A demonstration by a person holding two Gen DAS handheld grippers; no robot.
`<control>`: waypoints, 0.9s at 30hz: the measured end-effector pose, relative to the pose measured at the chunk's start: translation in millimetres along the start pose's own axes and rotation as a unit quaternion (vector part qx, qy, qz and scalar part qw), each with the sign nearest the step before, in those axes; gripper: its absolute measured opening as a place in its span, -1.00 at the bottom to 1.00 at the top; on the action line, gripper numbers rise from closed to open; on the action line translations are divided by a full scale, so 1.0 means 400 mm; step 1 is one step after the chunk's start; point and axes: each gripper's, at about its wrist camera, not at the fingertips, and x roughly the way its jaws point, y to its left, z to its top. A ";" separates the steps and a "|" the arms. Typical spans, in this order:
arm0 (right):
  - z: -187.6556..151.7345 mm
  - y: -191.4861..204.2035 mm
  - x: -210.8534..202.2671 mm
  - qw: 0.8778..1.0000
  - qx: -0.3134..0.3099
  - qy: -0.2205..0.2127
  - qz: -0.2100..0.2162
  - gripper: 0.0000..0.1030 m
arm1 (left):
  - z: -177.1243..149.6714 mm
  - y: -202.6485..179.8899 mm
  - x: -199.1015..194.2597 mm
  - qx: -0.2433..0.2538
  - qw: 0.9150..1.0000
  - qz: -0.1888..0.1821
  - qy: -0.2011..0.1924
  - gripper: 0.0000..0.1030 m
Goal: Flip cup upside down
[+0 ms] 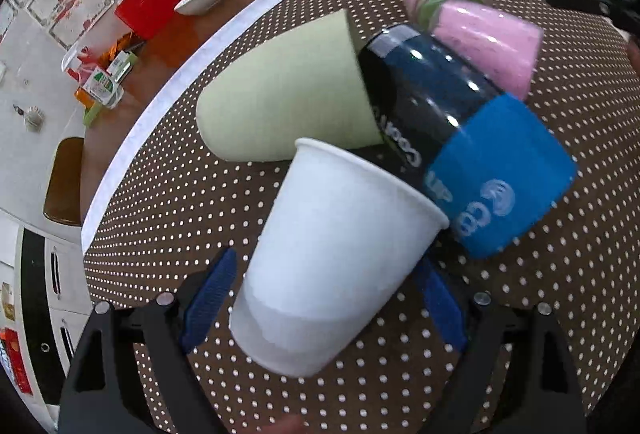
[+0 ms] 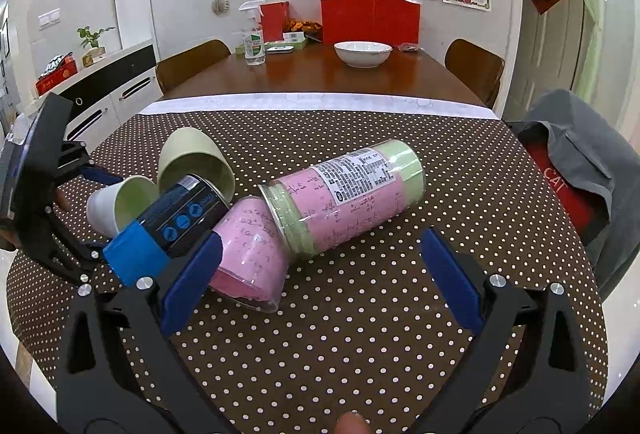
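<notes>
A white paper cup (image 1: 332, 254) lies tilted between the blue fingers of my left gripper (image 1: 324, 298), which is shut on it, its open rim pointing away toward the other items. In the right wrist view the cup (image 2: 116, 206) shows at the left with its pale green inside facing the camera, held by the left gripper (image 2: 86, 208). My right gripper (image 2: 320, 278) is open and empty above the dotted tablecloth (image 2: 360, 334), in front of the pink cup.
A pale green cup (image 1: 288, 90), a dark can with a blue band (image 1: 460, 146), a pink cup (image 2: 248, 246) and a pink-green jar (image 2: 344, 194) lie on their sides. A white bowl (image 2: 362, 53) and a red bag (image 2: 370, 20) stand on the wooden table behind.
</notes>
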 end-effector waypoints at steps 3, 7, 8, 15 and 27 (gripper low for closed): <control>-0.003 0.001 0.000 1.000 0.001 0.001 -0.001 0.88 | -0.004 -0.003 0.003 -0.011 1.000 0.004 -0.004 0.38; -0.011 0.000 -0.010 1.000 0.003 0.000 0.000 0.88 | -0.017 0.012 -0.006 -0.049 0.999 0.004 -0.006 0.22; -0.011 0.000 -0.013 1.000 0.003 0.000 0.001 0.88 | -0.025 0.013 -0.010 -0.058 0.998 0.008 -0.005 0.21; -0.030 0.008 -0.057 1.000 0.004 -0.010 0.006 0.88 | -0.081 0.005 -0.067 -0.099 0.995 0.026 -0.018 0.19; -0.070 -0.002 -0.190 0.999 0.010 -0.041 0.013 0.88 | -0.129 -0.093 -0.265 -0.107 0.991 0.046 -0.063 0.19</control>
